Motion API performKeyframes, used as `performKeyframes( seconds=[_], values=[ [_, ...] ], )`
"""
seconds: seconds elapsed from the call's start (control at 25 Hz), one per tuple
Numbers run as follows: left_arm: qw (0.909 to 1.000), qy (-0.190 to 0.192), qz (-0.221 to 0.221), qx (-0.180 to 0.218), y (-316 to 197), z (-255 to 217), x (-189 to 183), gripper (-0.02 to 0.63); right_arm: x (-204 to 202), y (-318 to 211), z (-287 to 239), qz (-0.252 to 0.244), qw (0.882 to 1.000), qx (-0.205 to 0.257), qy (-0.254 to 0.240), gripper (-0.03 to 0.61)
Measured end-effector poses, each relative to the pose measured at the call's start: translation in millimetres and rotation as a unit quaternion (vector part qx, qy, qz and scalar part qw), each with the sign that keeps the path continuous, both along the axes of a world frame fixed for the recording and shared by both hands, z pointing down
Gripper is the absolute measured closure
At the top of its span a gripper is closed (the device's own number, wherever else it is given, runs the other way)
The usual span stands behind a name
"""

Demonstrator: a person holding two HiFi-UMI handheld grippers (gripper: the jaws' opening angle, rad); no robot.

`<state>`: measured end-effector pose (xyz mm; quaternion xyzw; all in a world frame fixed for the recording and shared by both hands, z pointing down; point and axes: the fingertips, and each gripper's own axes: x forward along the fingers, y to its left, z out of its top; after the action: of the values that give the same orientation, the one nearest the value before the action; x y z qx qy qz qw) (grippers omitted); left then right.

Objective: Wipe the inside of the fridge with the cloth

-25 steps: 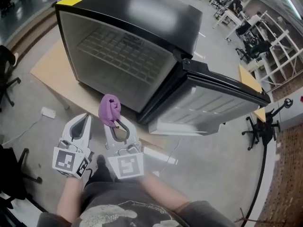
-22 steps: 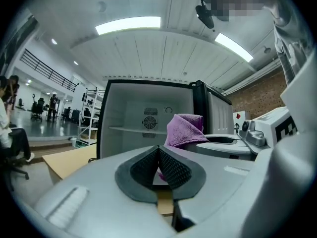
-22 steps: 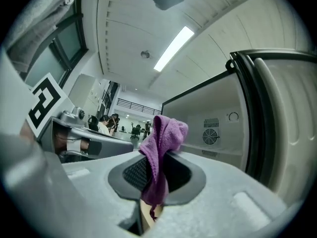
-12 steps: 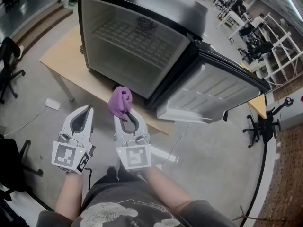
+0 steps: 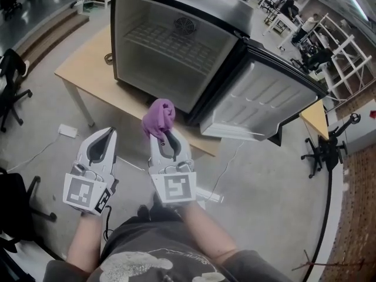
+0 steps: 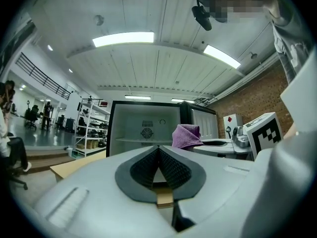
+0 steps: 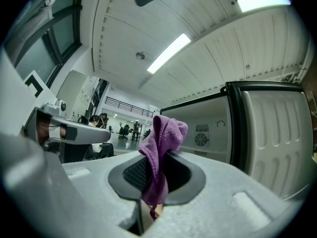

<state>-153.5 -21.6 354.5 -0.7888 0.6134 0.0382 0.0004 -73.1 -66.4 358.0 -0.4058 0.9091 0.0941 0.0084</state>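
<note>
Fridge (image 5: 176, 46) is nearing as I'm advancing.
Right tongs (image 5: 162, 133) are gripping cloth (image 5: 160, 116), open cavity lying straight ahead; left tongs (image 5: 108, 135) clenched empty.

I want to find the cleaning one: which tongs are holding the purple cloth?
The right tongs, pinching the purple cloth; the left tongs are shut on nothing.

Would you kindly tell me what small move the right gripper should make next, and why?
Probably reach the right gripper forward toward the fridge opening: its jaws are shut on the purple cloth, the door stands wide open, and the cloth is not yet inside.
</note>
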Motion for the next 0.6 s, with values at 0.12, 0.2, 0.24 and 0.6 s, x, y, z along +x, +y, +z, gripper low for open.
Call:
performKeyframes(
  seconds=[0.12,0.2,0.24,0.6],
  values=[
    [0.9999,-0.003,0.011,0.003,3,3,-4,0.597,-3,3,4,0.011,1.000,0.001,0.007,0.541],
    [0.9998,-0.005,0.018,0.005,3,4,-6,0.596,-5,5,4,0.017,1.000,0.001,0.010,0.541],
    [0.9998,-0.007,0.020,0.005,5,3,-6,0.596,-5,7,4,0.020,1.000,-0.001,0.011,0.541],
    [0.9997,0.001,0.025,0.001,5,5,-4,0.597,4,10,8,0.029,0.999,-0.015,0.024,0.541]
  ],
)
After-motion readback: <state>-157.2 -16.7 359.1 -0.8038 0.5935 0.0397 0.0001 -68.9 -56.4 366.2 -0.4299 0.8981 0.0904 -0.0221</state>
